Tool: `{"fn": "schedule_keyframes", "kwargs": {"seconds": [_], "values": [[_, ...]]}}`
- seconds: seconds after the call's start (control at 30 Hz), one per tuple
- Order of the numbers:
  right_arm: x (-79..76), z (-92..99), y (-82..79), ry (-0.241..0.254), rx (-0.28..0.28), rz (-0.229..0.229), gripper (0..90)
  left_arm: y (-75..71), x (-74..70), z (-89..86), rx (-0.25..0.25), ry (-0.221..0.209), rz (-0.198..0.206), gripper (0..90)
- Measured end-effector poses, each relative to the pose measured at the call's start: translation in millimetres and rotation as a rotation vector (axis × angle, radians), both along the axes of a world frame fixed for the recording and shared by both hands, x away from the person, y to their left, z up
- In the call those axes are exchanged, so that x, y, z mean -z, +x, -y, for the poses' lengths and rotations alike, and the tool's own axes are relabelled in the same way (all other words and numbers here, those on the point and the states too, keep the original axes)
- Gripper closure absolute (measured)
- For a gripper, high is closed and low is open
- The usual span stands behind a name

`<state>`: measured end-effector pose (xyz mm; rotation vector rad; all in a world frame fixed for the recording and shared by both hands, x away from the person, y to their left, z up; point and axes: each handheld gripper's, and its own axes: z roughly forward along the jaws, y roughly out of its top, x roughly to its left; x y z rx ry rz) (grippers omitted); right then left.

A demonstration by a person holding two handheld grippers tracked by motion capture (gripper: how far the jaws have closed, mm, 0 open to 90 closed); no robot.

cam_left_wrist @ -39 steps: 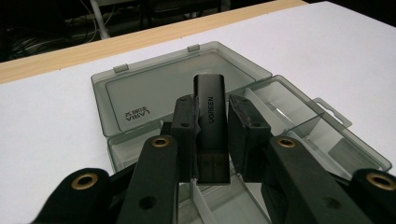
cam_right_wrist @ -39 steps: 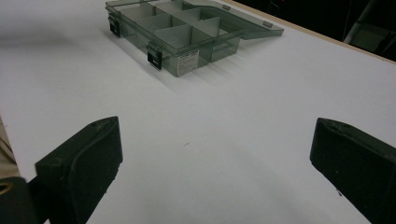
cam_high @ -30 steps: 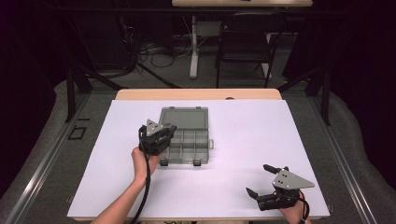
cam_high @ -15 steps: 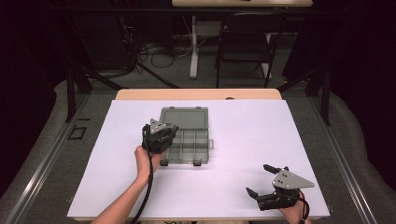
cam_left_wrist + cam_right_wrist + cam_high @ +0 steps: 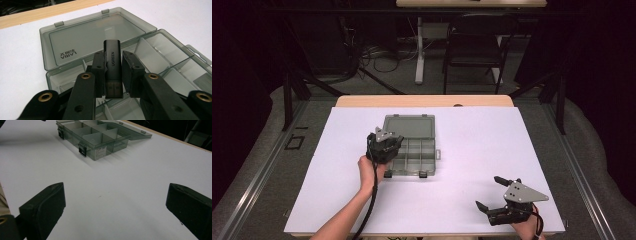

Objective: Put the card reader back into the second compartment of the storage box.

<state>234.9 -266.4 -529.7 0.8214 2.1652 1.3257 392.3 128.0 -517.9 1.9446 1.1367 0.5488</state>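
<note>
Black USB stick [image 5: 113, 65] clamped in left gripper [image 5: 113, 72], smoky clear plastic compartment box [image 5: 160, 50] just below/ahead; right gripper [image 5: 115, 205] jaws wide, holding nothing

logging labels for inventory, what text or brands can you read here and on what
"UGREEN": on the black USB stick clamped in the left gripper.
Embossed mark on the open lid of the clear organizer box: seen reversed through the plastic, not surely readable.
White sticker on the box's front wall: print too small to read.
</note>
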Motion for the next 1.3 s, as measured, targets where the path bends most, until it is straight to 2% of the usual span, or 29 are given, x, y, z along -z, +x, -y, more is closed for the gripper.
{"fn": "schedule_keyframes", "kwargs": {"seconds": [0.5, 0.63, 0.8, 0.87, 0.97, 1.1, 1.3], "values": [[-0.3, 0.5, -0.1, 0.0, 0.001, -0.001, 2.1, 4.8, 6.3, 3.2, -0.005, 0.018, -0.032, 73.3], [-0.3, 0.6, -0.1, 0.0, 0.001, -0.002, 2.1, 5.7, 7.8, 3.9, 0.007, 0.015, -0.033, 71.4], [-0.8, 1.2, 0.0, 0.002, 0.003, -0.001, 2.1, 1.5, -0.2, 3.0, 0.009, 0.028, -0.004, 46.6], [-0.7, 1.4, 0.1, 0.006, 0.004, 0.0, 2.1, 0.3, -2.3, 2.3, 0.003, 0.033, -0.009, 34.8], [-0.6, 1.6, 0.0, 0.007, 0.005, 0.0, 2.1, -1.6, -4.7, -0.5, 0.03, 0.026, -0.026, 21.3], [-0.3, 1.7, 0.5, 0.004, 0.005, -0.004, 2.1, -6.7, -9.7, -3.3, 0.05, 0.008, -0.028, 14.8], [-0.2, 0.3, 0.6, -0.002, 0.003, -0.006, 2.2, -17.2, -18.2, -5.8, 0.081, 0.009, -0.033, 4.6]]}}
